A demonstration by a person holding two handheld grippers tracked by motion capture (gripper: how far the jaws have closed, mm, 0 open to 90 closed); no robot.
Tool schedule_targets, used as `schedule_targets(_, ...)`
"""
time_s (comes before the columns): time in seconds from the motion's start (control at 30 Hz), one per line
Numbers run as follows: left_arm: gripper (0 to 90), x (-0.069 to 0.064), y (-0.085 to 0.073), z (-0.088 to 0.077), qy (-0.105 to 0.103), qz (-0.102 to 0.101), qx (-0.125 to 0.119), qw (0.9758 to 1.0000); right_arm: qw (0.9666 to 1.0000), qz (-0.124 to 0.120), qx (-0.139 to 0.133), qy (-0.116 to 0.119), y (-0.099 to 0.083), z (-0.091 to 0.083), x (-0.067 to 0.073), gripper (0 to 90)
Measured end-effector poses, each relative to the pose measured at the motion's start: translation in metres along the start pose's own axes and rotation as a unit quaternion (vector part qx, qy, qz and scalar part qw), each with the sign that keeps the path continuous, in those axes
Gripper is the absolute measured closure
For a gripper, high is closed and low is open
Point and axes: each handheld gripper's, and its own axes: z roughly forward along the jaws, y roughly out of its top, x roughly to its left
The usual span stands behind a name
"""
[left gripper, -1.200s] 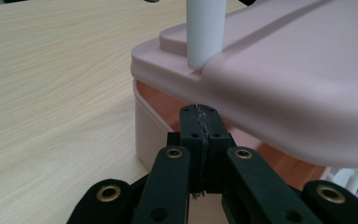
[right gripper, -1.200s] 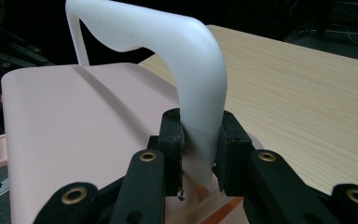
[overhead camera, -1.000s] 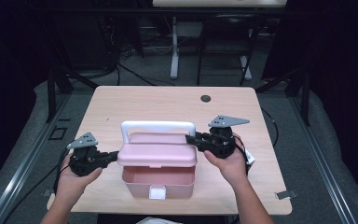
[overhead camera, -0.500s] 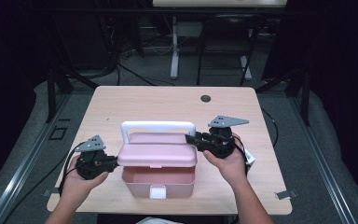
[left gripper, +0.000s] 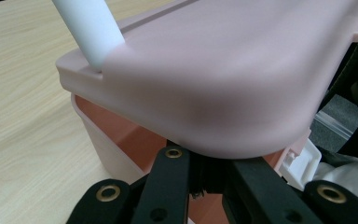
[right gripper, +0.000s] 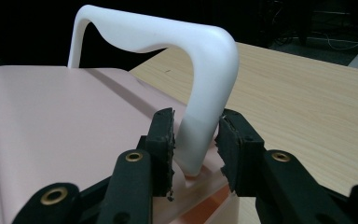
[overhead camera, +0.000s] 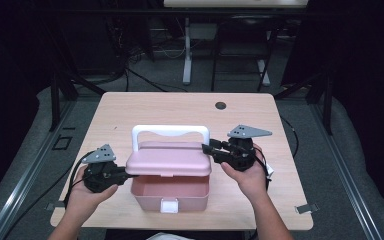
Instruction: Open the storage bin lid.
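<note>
A pink plastic box [overhead camera: 170, 192] with a white handle [overhead camera: 170, 131] stands near the table's front edge. Its lid [overhead camera: 170, 157] sits slightly raised, showing the inside of the box [left gripper: 135, 144] beneath. My left gripper [overhead camera: 129, 175] is shut, its tips [left gripper: 200, 175] tucked under the lid's left edge [left gripper: 223, 74]. My right gripper [overhead camera: 209, 150] is at the handle's right post [right gripper: 205, 93]. Its jaws have just been opening; the pads [right gripper: 235, 149] flank the post with a small gap, no longer pressing on it.
The wooden table [overhead camera: 130, 110] stretches bare behind the box, with a dark round hole [overhead camera: 220, 105] near its far edge. A white latch [overhead camera: 169, 205] is on the box front. A metal clip [overhead camera: 305, 208] sits at the front right corner.
My left gripper has shifted a little right and down, closer under the lid's left edge. The right gripper has kept its place while its jaws widened around the handle post.
</note>
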Motion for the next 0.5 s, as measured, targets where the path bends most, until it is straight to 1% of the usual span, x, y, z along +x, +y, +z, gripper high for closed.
schedule_targets(0.13,89.4,0.0,0.002,-0.003,0.001,0.002,-0.006,1.0,1.0,0.0,-0.004,-0.006,0.0,-0.005,-0.001,66.3)
schedule_targets(0.3,89.4,-0.001,0.005,-0.003,0.001,0.002,-0.006,1.0,0.9999,-0.002,-0.005,-0.013,0.0,-0.009,0.0,66.9)
schedule_targets(0.33,89.4,-0.001,0.005,-0.003,0.002,0.002,-0.006,1.0,0.9998,-0.004,-0.004,-0.017,0.0,-0.01,0.0,67.3)
schedule_targets(0.37,89.3,-0.001,0.006,-0.003,0.002,0.001,-0.007,1.0,0.9997,-0.006,-0.001,-0.026,0.001,-0.012,0.001,68.0)
schedule_targets(0.43,89.3,0.0,0.007,-0.003,0.001,0.003,-0.006,1.0,0.9995,-0.007,-0.001,-0.029,0.0,-0.014,0.001,68.6)
schedule_targets(0.5,89.2,0.0,0.008,-0.004,0.002,0.0,-0.008,1.0,0.9992,-0.006,-0.002,-0.039,-0.002,-0.02,0.001,70.6)
